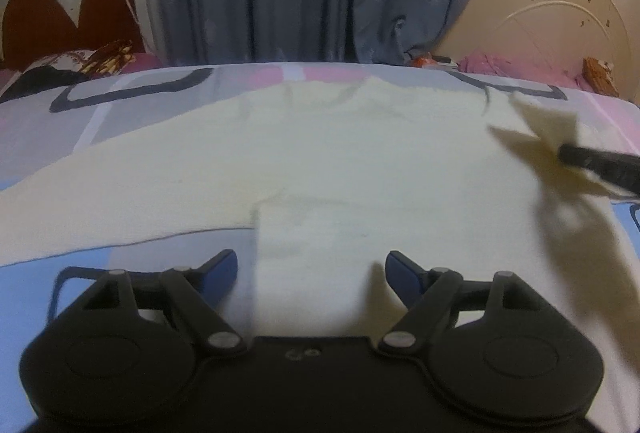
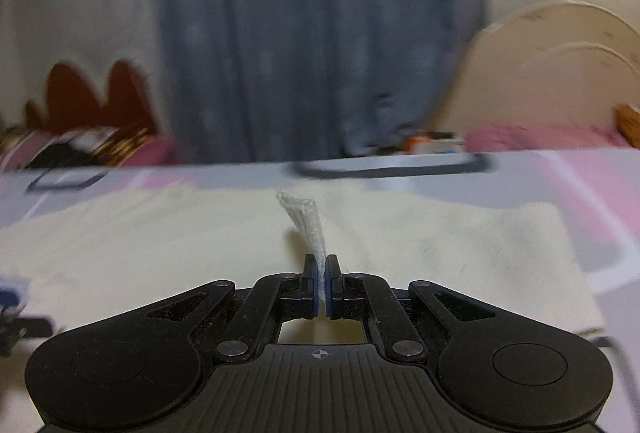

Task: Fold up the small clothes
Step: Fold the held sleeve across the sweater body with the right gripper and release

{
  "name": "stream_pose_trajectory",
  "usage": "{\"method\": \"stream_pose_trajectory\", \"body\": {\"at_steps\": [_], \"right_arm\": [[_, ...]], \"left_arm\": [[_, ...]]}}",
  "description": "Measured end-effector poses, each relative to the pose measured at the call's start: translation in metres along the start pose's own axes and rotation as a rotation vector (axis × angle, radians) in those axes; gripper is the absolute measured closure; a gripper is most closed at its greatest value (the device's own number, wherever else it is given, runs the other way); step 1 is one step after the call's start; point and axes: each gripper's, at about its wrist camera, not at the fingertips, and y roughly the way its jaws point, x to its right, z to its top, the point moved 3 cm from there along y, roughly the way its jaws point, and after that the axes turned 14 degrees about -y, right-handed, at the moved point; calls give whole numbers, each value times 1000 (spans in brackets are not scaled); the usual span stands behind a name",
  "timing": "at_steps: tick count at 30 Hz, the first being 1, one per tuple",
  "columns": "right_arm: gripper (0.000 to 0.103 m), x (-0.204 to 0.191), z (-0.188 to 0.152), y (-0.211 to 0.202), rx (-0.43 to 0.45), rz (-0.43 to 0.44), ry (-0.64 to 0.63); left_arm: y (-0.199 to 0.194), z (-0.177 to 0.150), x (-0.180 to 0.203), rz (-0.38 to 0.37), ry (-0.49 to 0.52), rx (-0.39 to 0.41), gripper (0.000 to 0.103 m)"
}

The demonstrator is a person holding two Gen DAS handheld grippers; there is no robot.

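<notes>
Your right wrist view is smeared by motion: the blue-grey pleated curtain and the cream arched headboard lose their edges. In your left wrist view, the black right gripper is cut off at the frame edge, and the lifted corner of the cream knitted garment blurs.

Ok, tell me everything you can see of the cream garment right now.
The cream garment is pale yellowish, soft-looking cloth, spread mostly flat on the patterned bedspread. A folded flap lies toward the open left tool, which doesn't grip it. The right tool is shut on a pinched edge, lifting that part off the bed.
</notes>
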Motion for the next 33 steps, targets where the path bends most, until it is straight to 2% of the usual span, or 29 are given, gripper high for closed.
{"method": "stream_pose_trajectory", "body": {"at_steps": [7, 9, 11, 14, 16, 18, 20, 22, 26, 28, 33], "right_arm": [[101, -75, 1, 30, -24, 80, -37], [100, -94, -2, 34, -45, 133, -39], [99, -103, -3, 39, -61, 118, -68], [99, -89, -9, 28, -34, 95, 19], [99, -74, -13, 21, -32, 50, 63], [98, -61, -18, 20, -51, 22, 72], [98, -50, -22, 17, -58, 5, 56], [98, -40, -24, 13, -60, -14, 55], [98, -11, -34, 0, -75, -84, 101], [98, 4, -39, -6, -76, -127, 127], [98, 44, -50, -20, -79, -212, 239]], "left_arm": [[-1, 9, -30, -5, -39, 4, 22], [1, 10, -33, -20, -49, -1, 22], [2, 12, -29, -51, -54, 1, 22], [8, 14, -14, -124, -55, -12, 26], [16, 16, 5, -170, -56, -27, 29], [22, 19, 23, -200, -45, -24, 32], [31, 21, 39, -248, -57, -55, 36], [41, 21, 51, -254, -52, -83, 43], [51, 23, 64, -222, -36, -85, 45], [52, 24, 70, -231, -42, -80, 64], [59, 27, 75, -257, -68, -79, 93]]}}
